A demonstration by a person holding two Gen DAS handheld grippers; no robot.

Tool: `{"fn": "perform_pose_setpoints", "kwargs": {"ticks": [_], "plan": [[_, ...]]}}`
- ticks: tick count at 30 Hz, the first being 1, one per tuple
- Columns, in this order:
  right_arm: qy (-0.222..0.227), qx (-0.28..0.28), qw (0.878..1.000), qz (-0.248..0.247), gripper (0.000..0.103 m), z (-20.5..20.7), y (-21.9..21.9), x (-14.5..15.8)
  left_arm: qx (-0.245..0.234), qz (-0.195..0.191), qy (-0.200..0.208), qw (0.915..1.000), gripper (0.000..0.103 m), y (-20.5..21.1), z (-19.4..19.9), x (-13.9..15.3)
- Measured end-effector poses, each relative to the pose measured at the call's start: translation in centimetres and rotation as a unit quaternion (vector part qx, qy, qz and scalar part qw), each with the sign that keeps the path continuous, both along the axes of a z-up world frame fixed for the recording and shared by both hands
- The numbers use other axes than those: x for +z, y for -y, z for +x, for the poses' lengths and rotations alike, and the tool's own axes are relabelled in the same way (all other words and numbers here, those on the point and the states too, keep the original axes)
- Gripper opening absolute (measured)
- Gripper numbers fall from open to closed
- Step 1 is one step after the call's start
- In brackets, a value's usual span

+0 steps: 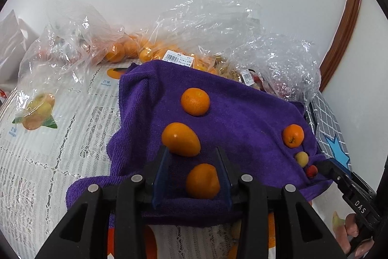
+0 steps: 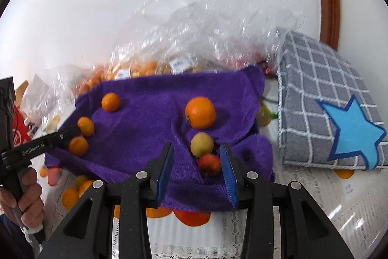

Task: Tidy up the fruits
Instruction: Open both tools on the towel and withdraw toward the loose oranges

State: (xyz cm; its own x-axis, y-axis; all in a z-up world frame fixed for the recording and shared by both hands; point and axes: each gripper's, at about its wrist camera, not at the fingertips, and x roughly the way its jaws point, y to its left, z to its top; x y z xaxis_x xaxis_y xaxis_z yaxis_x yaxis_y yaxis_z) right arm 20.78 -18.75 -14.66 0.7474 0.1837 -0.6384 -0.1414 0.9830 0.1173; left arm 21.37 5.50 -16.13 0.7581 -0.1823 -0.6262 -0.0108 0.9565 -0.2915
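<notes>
White lace cloth covers the table [image 1: 43,162], w/ fruit pictures printed under it. Crinkled clear plastic bags [image 1: 206,28] of orange fruit are heaped at the far edge against a white wall. Gray grid-pattern fabric box w/ a blue star [image 2: 327,98] sits to the right. Purple terry towel [image 1: 242,113] is spread at the center & carries the loose fruit.

Left tool [image 1: 191,176], black w/ blue pads, has fingers apart; an orange oval fruit [image 1: 202,181] lies on the towel between them, and I cannot tell whether the pads touch it. Another orange oval fruit [image 1: 180,138] lies just past the left fingertip. Round orange tangerine [image 1: 195,101] sits farther back.

Right tool [image 2: 196,162] is also spread apart, w/ a small red fruit [image 2: 209,163] between its fingers near the right pad, resting on the towel. Small yellow-green round fruit [image 2: 201,144] touches the red one just beyond. Larger orange tangerine w/ stem end [image 2: 200,112] sits behind those, near the towel's right side.
</notes>
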Motion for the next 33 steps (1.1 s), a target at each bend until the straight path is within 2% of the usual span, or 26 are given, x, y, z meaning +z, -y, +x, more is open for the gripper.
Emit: {"fn": "perform_pose_setpoints", "kwargs": {"ticks": [3, 6, 10, 15, 18, 21, 27, 30, 33], "plan": [[0.006, 0.003, 1.000, -0.003, 0.039, -0.5, -0.4, 0.4, 0.001, -0.002, 0.011, 0.9999, 0.037, 0.0, -0.6, 0.5], [-0.012, 0.037, 0.999, 0.007, 0.039, -1.0, -1.0, 0.5, 0.002, -0.009, 0.030, 0.9995, 0.037, -0.2, -1.9, 1.0], [-0.002, 0.071, 0.997, 0.020, 0.039, -3.0, -2.3, 1.2, 0.001, -0.019, 0.041, 0.9990, 0.037, -0.6, -3.9, 1.5], [-0.039, 0.127, 0.990, 0.038, 0.038, -4.7, -4.6, 0.2, 0.003, -0.008, 0.035, 0.9994, 0.037, -1.2, -6.2, 1.2], [-0.064, 0.132, 0.989, 0.025, 0.035, -4.6, -5.6, -1.0, 0.014, -0.006, 0.031, 0.9994, 0.037, -2.2, -7.3, 1.2], [-0.081, 0.133, 0.988, 0.012, 0.034, -4.3, -6.0, -1.9, 0.012, -0.022, 0.029, 0.9993, 0.041, -3.0, -7.7, 1.2], [-0.109, 0.128, 0.986, 0.002, 0.034, -2.8, -6.7, -3.4, 0.008, -0.044, 0.012, 0.9989, 0.041, -3.6, -7.0, 0.7], [-0.112, 0.127, 0.986, 0.011, 0.034, -2.3, -6.6, -3.5, 0.002, -0.056, 0.007, 0.9984, 0.042, -3.6, -6.7, 0.6], [-0.098, 0.131, 0.986, -0.004, 0.032, -2.7, -7.2, -3.3, -0.009, -0.071, 0.002, 0.9975, 0.042, -3.5, -6.6, 0.5]]}}
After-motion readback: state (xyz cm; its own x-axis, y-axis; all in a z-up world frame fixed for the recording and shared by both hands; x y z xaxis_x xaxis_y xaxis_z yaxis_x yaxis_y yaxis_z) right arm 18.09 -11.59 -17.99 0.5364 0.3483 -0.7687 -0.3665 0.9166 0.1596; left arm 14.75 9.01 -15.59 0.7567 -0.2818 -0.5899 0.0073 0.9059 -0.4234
